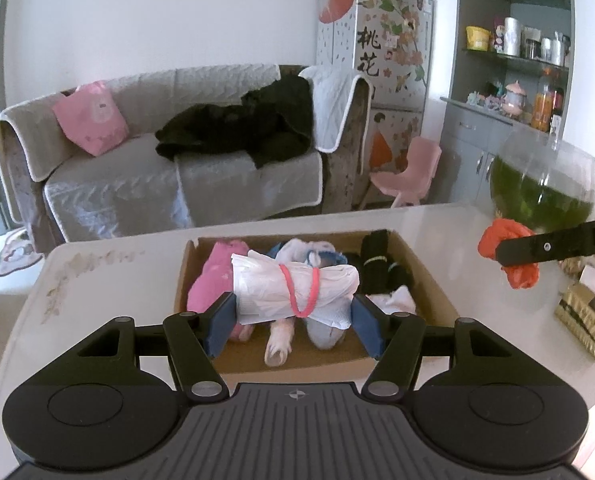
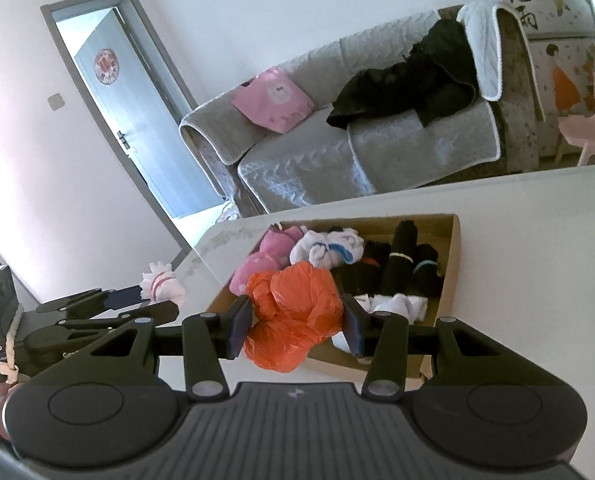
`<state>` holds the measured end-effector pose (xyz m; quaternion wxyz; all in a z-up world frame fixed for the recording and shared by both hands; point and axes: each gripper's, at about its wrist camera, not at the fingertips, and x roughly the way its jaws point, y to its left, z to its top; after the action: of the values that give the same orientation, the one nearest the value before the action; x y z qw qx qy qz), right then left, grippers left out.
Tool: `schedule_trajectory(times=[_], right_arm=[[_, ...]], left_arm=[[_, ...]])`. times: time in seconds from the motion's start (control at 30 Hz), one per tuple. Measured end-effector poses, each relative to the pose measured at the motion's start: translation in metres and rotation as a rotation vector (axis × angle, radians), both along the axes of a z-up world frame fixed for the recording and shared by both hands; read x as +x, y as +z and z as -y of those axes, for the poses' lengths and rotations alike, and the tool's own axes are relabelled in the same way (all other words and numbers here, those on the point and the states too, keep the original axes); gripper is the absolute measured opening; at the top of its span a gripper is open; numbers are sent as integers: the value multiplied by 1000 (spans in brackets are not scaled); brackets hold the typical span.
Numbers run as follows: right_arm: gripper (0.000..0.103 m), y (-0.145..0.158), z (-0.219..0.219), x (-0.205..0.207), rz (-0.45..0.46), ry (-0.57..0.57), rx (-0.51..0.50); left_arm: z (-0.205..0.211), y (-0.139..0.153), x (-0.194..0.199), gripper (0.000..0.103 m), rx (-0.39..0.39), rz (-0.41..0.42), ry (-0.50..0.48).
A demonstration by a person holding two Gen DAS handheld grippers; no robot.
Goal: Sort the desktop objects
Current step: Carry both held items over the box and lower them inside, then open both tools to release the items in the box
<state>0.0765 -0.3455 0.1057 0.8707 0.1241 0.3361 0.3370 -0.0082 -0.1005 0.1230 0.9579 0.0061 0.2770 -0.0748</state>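
Observation:
My left gripper (image 1: 293,320) is shut on a white plastic bag roll (image 1: 293,290) bound with a pink rubber band, held above the front of an open cardboard box (image 1: 429,276). The box holds pink, white and black rolled bundles. My right gripper (image 2: 295,326) is shut on a crumpled orange plastic bag (image 2: 293,316), held over the box's near left corner (image 2: 221,300). In the left wrist view the orange bag (image 1: 505,240) and the right gripper's finger (image 1: 557,244) hang at the right. In the right wrist view the left gripper's fingers (image 2: 125,294) and the white roll (image 2: 163,284) show at the left.
The box rests on a white table (image 1: 97,280). A glass bowl of green water (image 1: 543,184) stands at the table's far right, with gold-patterned boxes (image 1: 585,312) near it. A grey sofa (image 1: 157,168), a pink chair (image 1: 409,168) and shelves lie beyond the table.

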Motion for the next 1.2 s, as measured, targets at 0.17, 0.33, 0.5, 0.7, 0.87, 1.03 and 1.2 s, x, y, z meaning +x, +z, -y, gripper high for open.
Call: schedule_trajectory(times=[0.17,0.33,0.5,0.7,0.87,1.03,1.2], right_arm=[[44,2,-2,14,-6,-7,9],[44,0,-5,29,-15,-11,12],[44,-5,-8,43,-30,-14,7],[44,-18,-7,62,-75,-25,6],[44,-28,-7,75,-104,-33,2],[44,-41,-9,85,-131,-30,-7],[44,-51,-15,94,-151,-25,-22]], left_arm=[[-4,0,15,69,-13,-5,9],[-8,-5,33,69,-25,-28,11],[-9,-14,51,69,-21,-47,9],[-7,-30,72,69,-11,-79,3],[-9,-47,86,69,-25,-114,2],[-8,-60,94,69,-28,-135,-8],[-8,-72,103,69,-15,-159,-9]])
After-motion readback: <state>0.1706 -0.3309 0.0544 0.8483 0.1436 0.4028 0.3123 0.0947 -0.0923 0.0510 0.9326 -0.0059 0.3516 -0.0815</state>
